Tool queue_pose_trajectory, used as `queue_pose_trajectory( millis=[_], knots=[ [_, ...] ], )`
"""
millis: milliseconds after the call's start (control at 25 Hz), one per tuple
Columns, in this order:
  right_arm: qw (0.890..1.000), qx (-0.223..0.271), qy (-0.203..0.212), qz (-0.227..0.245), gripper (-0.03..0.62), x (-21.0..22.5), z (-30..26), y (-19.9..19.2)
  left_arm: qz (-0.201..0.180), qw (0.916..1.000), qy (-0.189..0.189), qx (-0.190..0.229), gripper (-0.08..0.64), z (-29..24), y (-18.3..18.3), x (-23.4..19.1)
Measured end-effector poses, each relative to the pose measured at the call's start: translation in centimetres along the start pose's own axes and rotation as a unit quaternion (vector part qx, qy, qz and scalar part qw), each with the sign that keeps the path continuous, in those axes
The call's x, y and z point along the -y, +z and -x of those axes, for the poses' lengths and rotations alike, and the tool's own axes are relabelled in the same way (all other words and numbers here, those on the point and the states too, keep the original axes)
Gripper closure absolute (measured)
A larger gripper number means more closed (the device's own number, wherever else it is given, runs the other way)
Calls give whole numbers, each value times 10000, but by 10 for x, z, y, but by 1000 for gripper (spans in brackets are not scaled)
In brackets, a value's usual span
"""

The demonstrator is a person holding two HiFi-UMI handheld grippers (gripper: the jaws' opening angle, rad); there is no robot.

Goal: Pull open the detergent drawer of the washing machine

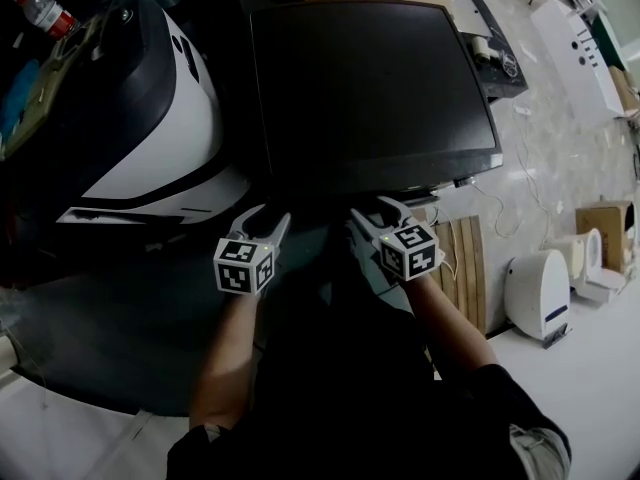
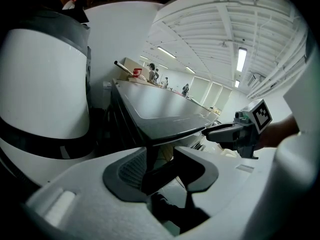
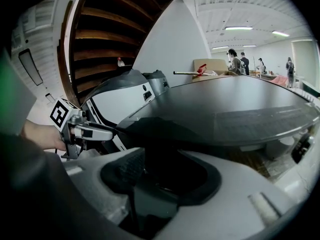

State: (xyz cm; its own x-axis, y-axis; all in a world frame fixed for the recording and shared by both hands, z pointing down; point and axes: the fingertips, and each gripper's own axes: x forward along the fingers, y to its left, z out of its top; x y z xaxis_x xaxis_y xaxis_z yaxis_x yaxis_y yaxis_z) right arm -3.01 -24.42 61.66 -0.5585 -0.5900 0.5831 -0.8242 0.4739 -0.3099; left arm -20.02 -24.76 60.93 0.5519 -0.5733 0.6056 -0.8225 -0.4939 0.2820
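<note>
Washing machine point(image 1: 370, 88) sits before me; my left tongs point(image 1: 265, 220) and right tongs point(image 1: 378, 213) hover spread, pinching nothing, near its front edge.

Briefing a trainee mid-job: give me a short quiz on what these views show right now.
1. True or false: the left gripper is shut on the front edge of the washer.
2. How do the jaws of the right gripper stand? A) shut on a handle B) shut on a cloth C) apart, pressing on nothing
3. In the head view, on which side of the washer is the bottle?

Key: 1 false, its jaws are apart; 2 C; 3 left.
</note>
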Motion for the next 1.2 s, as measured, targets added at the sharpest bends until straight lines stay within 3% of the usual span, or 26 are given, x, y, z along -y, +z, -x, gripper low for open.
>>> queue_pose_trajectory(
  millis=[440,1200],
  knots=[
    [9998,15,130,119,394,-2,-1,0,-50,9997,228,40,387,-4,-1,-1],
    [10000,-48,57,38,411,-19,22,-25,-71,10000,53,-42,385,19,-25,19]
  ],
)
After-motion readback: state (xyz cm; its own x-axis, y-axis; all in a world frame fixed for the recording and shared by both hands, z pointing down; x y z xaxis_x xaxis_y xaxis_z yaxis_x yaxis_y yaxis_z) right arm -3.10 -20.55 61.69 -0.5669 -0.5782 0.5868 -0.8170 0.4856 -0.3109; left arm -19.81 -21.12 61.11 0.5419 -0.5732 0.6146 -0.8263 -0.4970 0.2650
